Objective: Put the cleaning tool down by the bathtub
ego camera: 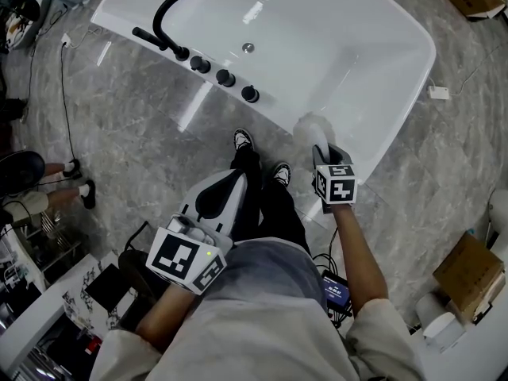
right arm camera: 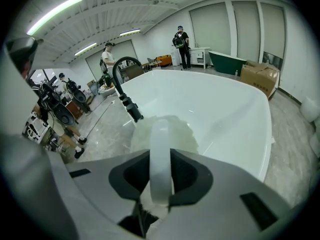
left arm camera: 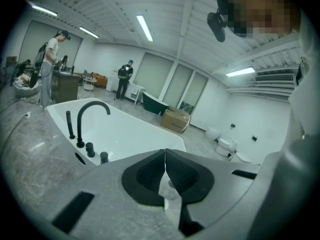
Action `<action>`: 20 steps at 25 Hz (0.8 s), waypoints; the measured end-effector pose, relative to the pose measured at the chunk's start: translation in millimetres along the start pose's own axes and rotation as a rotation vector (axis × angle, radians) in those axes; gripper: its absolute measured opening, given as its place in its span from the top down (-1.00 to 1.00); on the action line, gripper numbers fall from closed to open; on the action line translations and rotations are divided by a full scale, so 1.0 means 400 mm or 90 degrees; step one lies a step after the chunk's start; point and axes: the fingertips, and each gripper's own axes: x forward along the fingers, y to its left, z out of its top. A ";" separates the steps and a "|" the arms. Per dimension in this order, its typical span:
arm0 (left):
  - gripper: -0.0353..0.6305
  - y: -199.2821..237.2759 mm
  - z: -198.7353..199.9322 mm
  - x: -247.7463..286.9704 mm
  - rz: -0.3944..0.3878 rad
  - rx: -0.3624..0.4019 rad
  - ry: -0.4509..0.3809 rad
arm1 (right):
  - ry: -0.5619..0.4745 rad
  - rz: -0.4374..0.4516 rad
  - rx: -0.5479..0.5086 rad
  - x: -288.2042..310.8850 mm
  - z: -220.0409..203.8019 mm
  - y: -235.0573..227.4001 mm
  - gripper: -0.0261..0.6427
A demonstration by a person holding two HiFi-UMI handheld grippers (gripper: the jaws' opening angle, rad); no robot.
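The cleaning tool (ego camera: 312,128) is a fluffy white brush with a white loop handle (right arm camera: 160,159). My right gripper (ego camera: 324,155) is shut on that handle and holds the brush over the near rim of the white bathtub (ego camera: 397,78). In the right gripper view the bristle head (right arm camera: 165,133) shows just past the jaws, with the bathtub (right arm camera: 225,109) beyond. My left gripper (ego camera: 226,205) hangs low by the person's legs, its jaws shut with nothing between them. The left gripper view looks across the bathtub (left arm camera: 120,131) from the side.
A black curved faucet (ego camera: 178,10) and black knobs (ego camera: 225,78) sit on the tub's left rim. Cardboard boxes (ego camera: 468,272) stand at the lower right. Cables and equipment (ego camera: 48,213) clutter the left. People (right arm camera: 181,40) stand at the room's back. The floor is grey marble tile (ego camera: 135,125).
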 end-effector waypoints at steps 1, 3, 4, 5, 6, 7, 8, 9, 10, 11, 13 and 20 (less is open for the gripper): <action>0.87 0.001 0.001 -0.002 -0.001 0.000 0.000 | 0.003 -0.002 -0.002 0.009 -0.006 -0.001 0.70; 0.87 0.005 0.003 -0.005 0.000 0.004 0.000 | 0.007 -0.002 -0.003 0.026 -0.016 0.000 0.69; 0.87 0.006 0.004 -0.006 0.000 0.005 0.000 | 0.008 -0.002 -0.003 0.035 -0.021 0.000 0.69; 0.87 0.008 0.004 -0.007 0.000 0.006 0.000 | 0.009 -0.003 -0.004 0.043 -0.024 -0.001 0.69; 0.87 0.008 0.004 -0.009 0.000 0.006 0.000 | 0.010 -0.005 -0.006 0.051 -0.026 -0.002 0.69; 0.87 0.008 0.003 -0.010 0.000 0.006 0.001 | 0.010 -0.006 -0.007 0.057 -0.028 -0.004 0.69; 0.87 0.007 0.003 -0.011 0.000 0.006 0.002 | 0.011 -0.006 -0.008 0.063 -0.028 -0.005 0.69; 0.87 0.005 0.002 -0.011 -0.001 0.006 0.004 | 0.012 -0.005 -0.009 0.068 -0.028 -0.007 0.70; 0.87 0.003 0.000 -0.011 -0.002 0.006 0.007 | 0.013 -0.004 -0.011 0.073 -0.028 -0.010 0.70; 0.87 0.000 -0.002 -0.010 -0.003 0.006 0.009 | 0.015 -0.005 -0.014 0.077 -0.029 -0.015 0.70; 0.87 -0.002 -0.006 -0.011 -0.004 0.006 0.012 | 0.017 -0.008 -0.022 0.087 -0.029 -0.024 0.69; 0.87 0.003 -0.015 -0.008 -0.005 0.007 0.022 | 0.022 -0.017 -0.033 0.120 -0.029 -0.041 0.70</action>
